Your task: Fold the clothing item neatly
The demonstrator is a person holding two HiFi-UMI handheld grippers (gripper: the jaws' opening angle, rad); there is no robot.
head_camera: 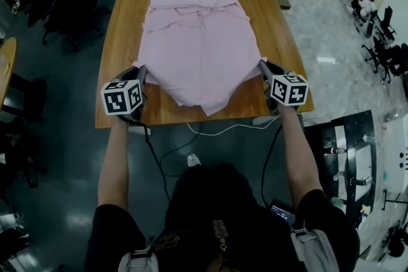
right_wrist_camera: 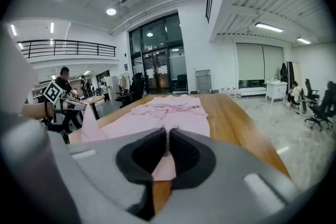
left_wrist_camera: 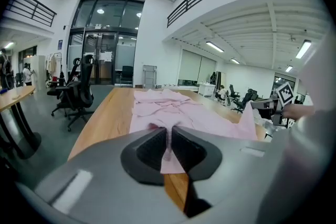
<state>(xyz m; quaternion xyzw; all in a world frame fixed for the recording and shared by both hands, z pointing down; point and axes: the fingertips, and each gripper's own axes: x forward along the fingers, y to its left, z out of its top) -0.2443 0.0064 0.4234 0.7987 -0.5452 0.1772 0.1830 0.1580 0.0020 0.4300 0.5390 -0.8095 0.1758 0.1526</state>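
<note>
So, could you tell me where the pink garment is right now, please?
In the head view the pink garment lies spread down the middle of the wooden table, its near corners clamped by the left gripper and the right gripper.

The pink garment lies spread along the wooden table, a bit wrinkled, its far part folded over itself. Its two near corners are raised off the wood, pinched in my left gripper and my right gripper.
</note>
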